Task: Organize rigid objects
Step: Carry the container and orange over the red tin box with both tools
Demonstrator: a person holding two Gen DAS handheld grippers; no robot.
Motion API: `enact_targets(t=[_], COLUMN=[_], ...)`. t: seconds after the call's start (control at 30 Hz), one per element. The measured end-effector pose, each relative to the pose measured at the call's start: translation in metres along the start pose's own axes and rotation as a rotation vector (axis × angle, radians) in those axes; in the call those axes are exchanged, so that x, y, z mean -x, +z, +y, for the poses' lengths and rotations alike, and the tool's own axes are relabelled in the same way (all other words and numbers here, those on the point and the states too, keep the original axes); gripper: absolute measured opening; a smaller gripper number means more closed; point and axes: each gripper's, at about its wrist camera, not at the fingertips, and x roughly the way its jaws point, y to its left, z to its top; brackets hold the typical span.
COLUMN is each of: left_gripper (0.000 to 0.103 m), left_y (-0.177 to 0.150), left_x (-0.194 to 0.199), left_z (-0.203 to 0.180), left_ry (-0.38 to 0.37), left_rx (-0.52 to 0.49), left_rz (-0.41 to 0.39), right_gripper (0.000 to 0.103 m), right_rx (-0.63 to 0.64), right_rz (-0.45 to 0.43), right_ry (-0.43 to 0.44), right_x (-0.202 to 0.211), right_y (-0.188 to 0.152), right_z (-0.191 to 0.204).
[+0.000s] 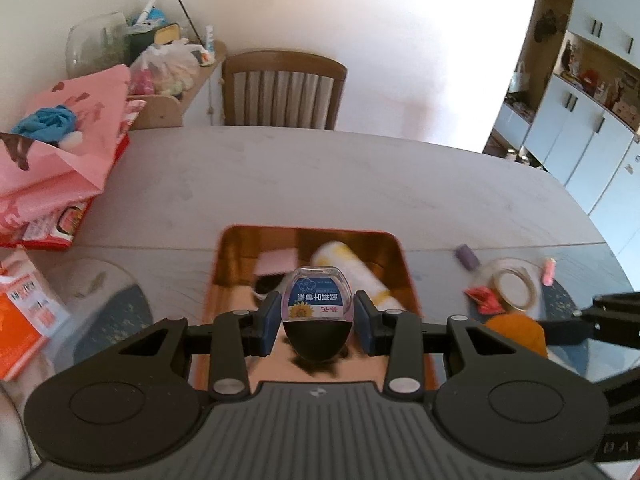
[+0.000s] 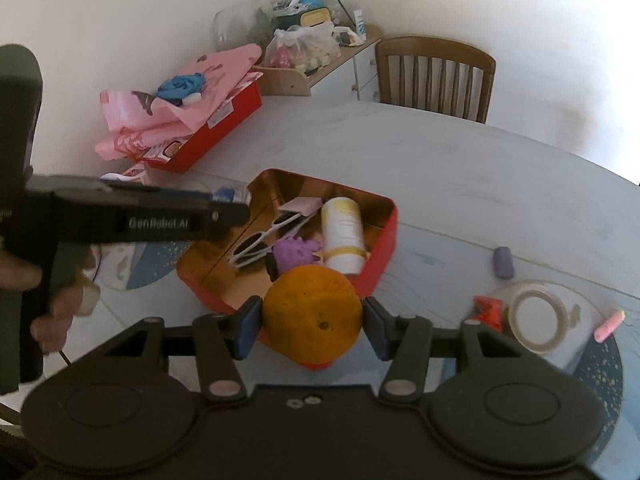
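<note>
Pinching a small clear bottle (image 1: pixel 317 300) with a black cap, your left gripper (image 1: pixel 316 322) hangs over the red tin (image 2: pixel 384 240), its blue pads (image 1: pixel 267 322) pressed on the bottle's sides. Your right gripper (image 2: pixel 312 326) clamps an orange (image 2: pixel 312 316) above the tin's near corner. Inside the tin lie white sunglasses (image 2: pixel 260 240), a purple toy (image 2: pixel 296 250) and what looks like a white-and-yellow roll (image 2: pixel 343 240). A tape ring (image 2: pixel 536 320) sits on the table (image 2: pixel 480 184) to the right
</note>
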Motion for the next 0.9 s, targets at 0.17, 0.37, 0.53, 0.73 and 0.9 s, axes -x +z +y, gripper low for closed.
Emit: enact_targets(t=[0.17,0.37,0.53,0.73,0.9], left_gripper=[0.038,0.038,0.038,0.038,0.038], left_y=[0.012,0.021,0.026,0.028,0.028], left_x=[-0.019,-0.046,-0.066,-0.088,-0.105], left_z=[0.023,0.030,0.030,0.027,0.028], left_ry=[0.014,0.030,0.016,0.006,0.002], left_rx=[0.010,-0.027,-0.046,-0.083,-0.091], left_rz=[0.003,0.025,0.049,0.073,0.098], right_gripper=[0.053,0.053,0.053,0.053,0.053], right_rx=[0.010,0.045,0.066,0.095,0.119], right_rz=[0.027,0.074,0.102,0.146,0.158], right_ry=[-0.007,-0.042,-0.045,-0.049,-0.045], right_x=[-0.024,-0.059,-0.075,-0.089,-0.097], right_y=[0.010,0.018,0.022,0.021,0.020], right_z=[0.009,0.019,0.024,0.031,0.035])
